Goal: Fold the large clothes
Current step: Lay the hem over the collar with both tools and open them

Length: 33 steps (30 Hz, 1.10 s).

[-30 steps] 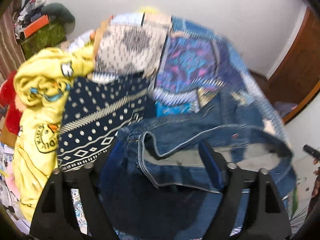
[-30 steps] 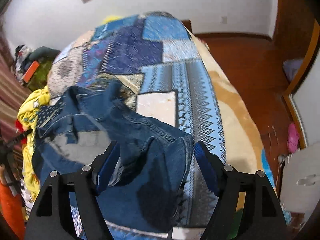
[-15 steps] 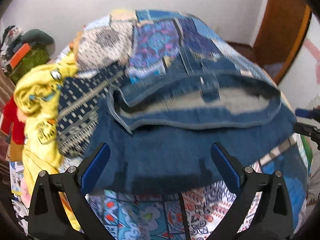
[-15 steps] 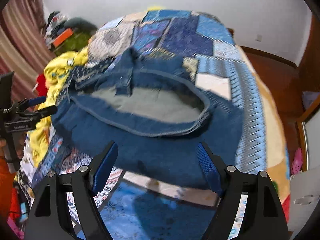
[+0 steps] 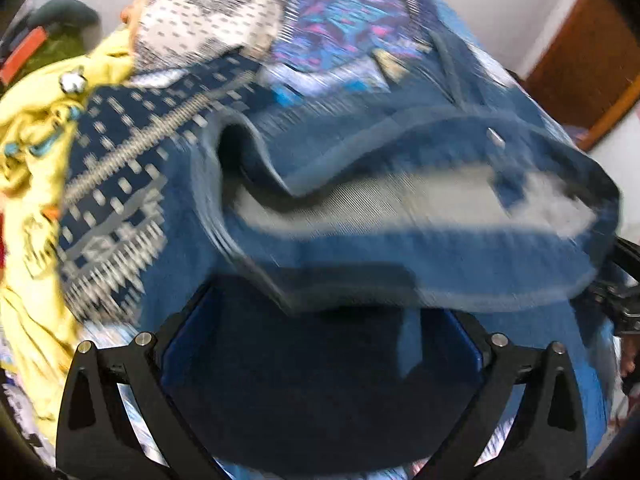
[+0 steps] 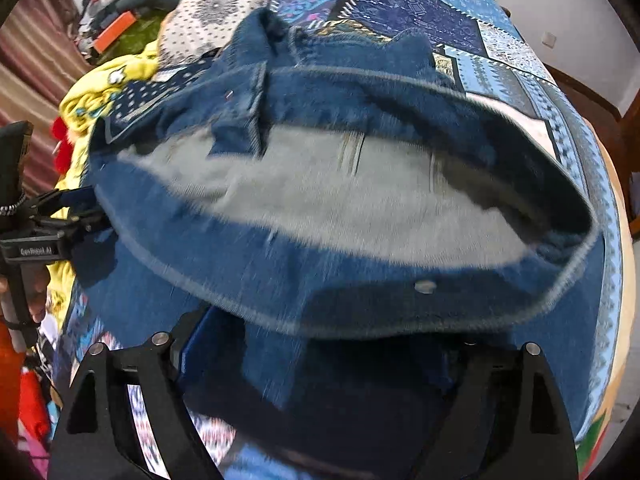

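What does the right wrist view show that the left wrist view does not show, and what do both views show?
Only the right wrist view shows the striped curtain, the red item beside the yellow clothes, and the left hand-held gripper at the jeans' waistband edge.

Only the left wrist view shows the wooden door and part of the right hand-held gripper at the right edge.

Both show the blue jeans with the waistband open, the yellow garment and the patchwork bedcover.
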Tool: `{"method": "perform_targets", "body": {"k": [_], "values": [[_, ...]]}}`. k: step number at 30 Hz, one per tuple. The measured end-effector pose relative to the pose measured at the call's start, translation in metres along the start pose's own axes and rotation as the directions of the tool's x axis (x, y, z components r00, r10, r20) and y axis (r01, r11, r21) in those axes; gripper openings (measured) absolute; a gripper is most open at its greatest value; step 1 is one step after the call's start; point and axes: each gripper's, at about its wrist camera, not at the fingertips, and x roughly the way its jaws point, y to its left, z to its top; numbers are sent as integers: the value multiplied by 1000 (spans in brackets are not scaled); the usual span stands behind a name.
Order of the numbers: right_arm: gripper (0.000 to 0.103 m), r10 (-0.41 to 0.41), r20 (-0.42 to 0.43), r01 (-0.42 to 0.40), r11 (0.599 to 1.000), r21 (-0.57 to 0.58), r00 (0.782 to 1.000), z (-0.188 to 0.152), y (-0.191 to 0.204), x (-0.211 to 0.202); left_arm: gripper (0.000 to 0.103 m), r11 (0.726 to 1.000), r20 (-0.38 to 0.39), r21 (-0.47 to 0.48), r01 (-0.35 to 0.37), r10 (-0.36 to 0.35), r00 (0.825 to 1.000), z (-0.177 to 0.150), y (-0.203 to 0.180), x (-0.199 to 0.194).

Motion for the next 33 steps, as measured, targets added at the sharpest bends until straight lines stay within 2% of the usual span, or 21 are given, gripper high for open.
{"method": "perform_targets", "body": {"k": [2, 6, 9, 11, 15, 19, 22, 24, 26, 29, 33], "values": [[83, -19, 11, 18, 1000, 13, 1000, 16, -7, -2, 103, 998, 25, 1, -55, 55, 998, 21, 6, 0], [83, -94, 95, 85, 992, 92, 991, 49, -29, -14, 103, 987, 73, -32, -156, 158, 985, 64, 18, -4], [83, -201, 165, 167, 966, 199, 966, 64, -49, -27, 103, 976, 137, -87, -201, 211, 968, 88, 29, -17], [83, -205, 207, 153, 958, 244, 956, 65, -57, -38, 103, 968, 189, -139, -209, 233, 954, 96, 37, -33], [83, -149, 256, 86, 967, 241, 955, 53, -49, -55, 103, 973, 231, -179, -146, 186, 955, 95, 48, -53], [83, -89, 290, 48, 988, 146, 953, 39, -20, -66, 103, 988, 224, -125, -92, 119, 967, 71, 41, -62], [83, -33, 275, 11, 997, 81, 961, 33, 3, -61, 103, 990, 194, -31, -140, 144, 970, 49, 28, -54], [83, -8, 250, 0, 1000, 30, 968, 31, 19, -52, 103, 976, 164, 42, -212, 202, 966, 35, 21, -39], [83, -5, 222, 9, 1000, -15, 975, 25, 31, -42, 103, 966, 132, 68, -250, 239, 962, 27, 23, -25], [83, -32, 176, 43, 997, -59, 984, 19, 40, -23, 103, 960, 75, 19, -278, 276, 958, 24, 38, -1], [83, -82, 97, 87, 995, -55, 992, 13, 31, 1, 103, 956, 62, -108, -271, 279, 958, 27, 70, 14]]}}
